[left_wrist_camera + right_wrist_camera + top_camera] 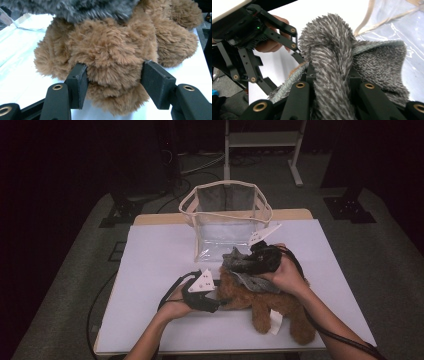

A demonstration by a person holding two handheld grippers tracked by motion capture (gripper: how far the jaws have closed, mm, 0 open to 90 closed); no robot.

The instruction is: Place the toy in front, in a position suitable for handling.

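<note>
A brown teddy bear point(272, 307) lies on the white table point(155, 265), towards the front right. My left gripper point(221, 299) comes at it from the left. In the left gripper view its jaws point(115, 72) press into a bulge of the bear's fur point(112, 42) from both sides. A grey fuzzy cloth point(252, 281) is draped over the bear's upper part. My right gripper point(246, 262) is shut on a fold of that cloth point(329, 37), which stands up between its jaws point(332, 72). The left gripper point(249, 32) also appears far left in the right gripper view.
A clear plastic bag point(225, 220) with beige trim stands open just behind the bear, near the table's far edge. Its wall point(392, 22) is close behind the cloth. Beyond the table are a dark floor, cables and a white frame point(260, 140).
</note>
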